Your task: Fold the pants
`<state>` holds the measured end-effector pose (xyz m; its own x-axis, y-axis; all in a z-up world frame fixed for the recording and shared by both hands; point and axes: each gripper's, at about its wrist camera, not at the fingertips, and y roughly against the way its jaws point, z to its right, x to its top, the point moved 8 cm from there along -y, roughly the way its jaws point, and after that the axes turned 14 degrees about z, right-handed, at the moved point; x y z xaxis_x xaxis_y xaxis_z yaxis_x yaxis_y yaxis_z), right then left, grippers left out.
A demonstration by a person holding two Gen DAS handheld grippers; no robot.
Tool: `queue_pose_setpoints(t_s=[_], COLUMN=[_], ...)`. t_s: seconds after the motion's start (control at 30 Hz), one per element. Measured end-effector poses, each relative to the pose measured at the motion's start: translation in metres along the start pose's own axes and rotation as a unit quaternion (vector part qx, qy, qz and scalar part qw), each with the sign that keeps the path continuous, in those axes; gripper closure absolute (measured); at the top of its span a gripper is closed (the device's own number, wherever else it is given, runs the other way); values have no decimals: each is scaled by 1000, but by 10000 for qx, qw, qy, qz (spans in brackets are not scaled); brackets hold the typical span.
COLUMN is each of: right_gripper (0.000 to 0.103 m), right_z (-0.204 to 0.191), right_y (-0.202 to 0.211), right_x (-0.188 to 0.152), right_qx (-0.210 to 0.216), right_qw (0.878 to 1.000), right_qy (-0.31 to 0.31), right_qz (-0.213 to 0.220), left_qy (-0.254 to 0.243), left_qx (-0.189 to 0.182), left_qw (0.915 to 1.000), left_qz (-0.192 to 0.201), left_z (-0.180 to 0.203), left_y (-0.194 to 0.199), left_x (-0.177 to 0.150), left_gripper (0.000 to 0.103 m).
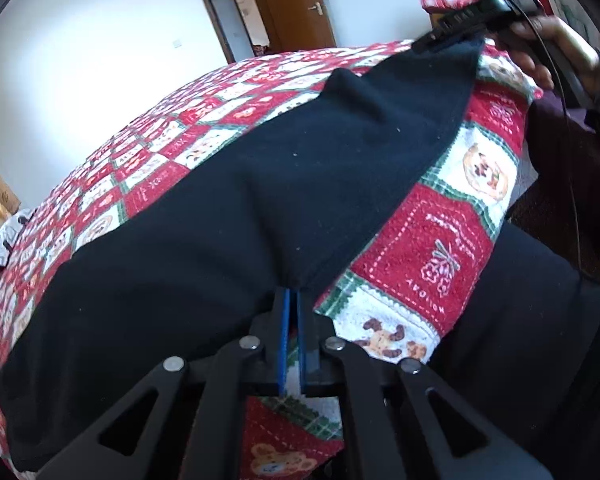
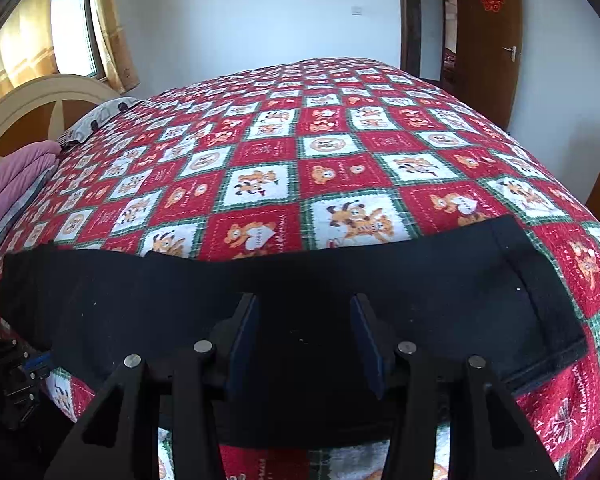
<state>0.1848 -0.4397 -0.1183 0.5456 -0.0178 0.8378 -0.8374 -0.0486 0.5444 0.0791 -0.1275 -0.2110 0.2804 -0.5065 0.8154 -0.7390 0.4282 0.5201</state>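
Note:
Black pants (image 1: 240, 208) lie across a bed with a red, white and green patchwork quilt (image 1: 452, 240). My left gripper (image 1: 293, 294) is shut on the near edge of the pants, fabric pinched between its blue pads. In the right wrist view the pants (image 2: 440, 292) stretch left to right along the bed's near edge, hem at the right. My right gripper (image 2: 304, 308) is open, its jaws wide apart just above the cloth. The right gripper also shows in the left wrist view (image 1: 452, 30), at the far end of the pants, held by a hand.
The quilt (image 2: 300, 152) covers the whole bed. A cream headboard (image 2: 32, 96), pink bedding (image 2: 16, 184) and a pillow (image 2: 100, 114) are at the left. A wooden door (image 2: 488, 40) stands at the right back. The left gripper shows at bottom left (image 2: 16, 380).

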Motion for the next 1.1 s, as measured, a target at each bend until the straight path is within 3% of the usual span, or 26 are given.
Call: queue_pose_setpoints(t_s=[0.07, 0.2, 0.27, 0.33, 0.4, 0.47, 0.53, 0.6, 0.7, 0.77, 0.83, 0.97, 1.0, 1.03, 1.1], right_gripper=[54, 54, 54, 54, 54, 54, 54, 53, 54, 55, 55, 54, 54, 54, 53], right_z=[8, 45, 67, 88, 98, 103, 97, 88, 99, 104, 102, 93, 85, 73, 36], right_y=[3, 10, 14, 19, 22, 26, 24, 17, -2, -3, 0, 7, 13, 18, 17], right_x=[4, 10, 13, 15, 17, 19, 23, 21, 6, 5, 8, 12, 17, 24, 32], right_qx=[-105, -557, -805, -1050, -1063, -1012, -789, -610, -856, -746, -797, -1286, -1628, -1830, -1432], right_qw=[9999, 9976, 9948, 9919, 9913, 9901, 9918, 9943, 9937, 9938, 9942, 9913, 9866, 9823, 9872], right_qy=[-76, -403, -594, -689, -732, -903, -915, -805, -727, -828, -718, -279, 43, 289, 537], right_qz=[78, 120, 162, 210, 266, 370, 418, 327, -44, -30, -43, 12, 93, 264, 450], left_qy=[-55, 95, 130, 206, 317, 617, 935, 1126, 1588, 1608, 1336, 1402, 1404, 1359, 1246], left_qx=[-173, -328, -289, -206, -54, -63, 24, 47, 278, 255, 394, 526, 579, 727, 1080], left_qw=[9998, 9993, 9988, 9971, 9956, 9934, 9916, 9906, 9869, 9861, 9898, 9873, 9863, 9853, 9834], left_qz=[-62, 160, 365, 706, 877, 962, 889, 779, 56, 319, 311, 523, 649, 741, 751], left_z=[7, 10, 5, -5, -21, -37, -53, -64, -86, -90, -85, -93, -99, -105, -121], left_y=[1, 14, 23, 34, 36, 36, 26, 12, -21, -17, -13, 2, 5, 6, 1], left_x=[-2, 6, 16, 30, 38, 43, 42, 32, -5, -11, -12, 0, 8, 14, 16], left_gripper=[99, 88, 77, 50, 38, 37, 28, 25, 26, 26, 25, 25, 22, 10, 5])
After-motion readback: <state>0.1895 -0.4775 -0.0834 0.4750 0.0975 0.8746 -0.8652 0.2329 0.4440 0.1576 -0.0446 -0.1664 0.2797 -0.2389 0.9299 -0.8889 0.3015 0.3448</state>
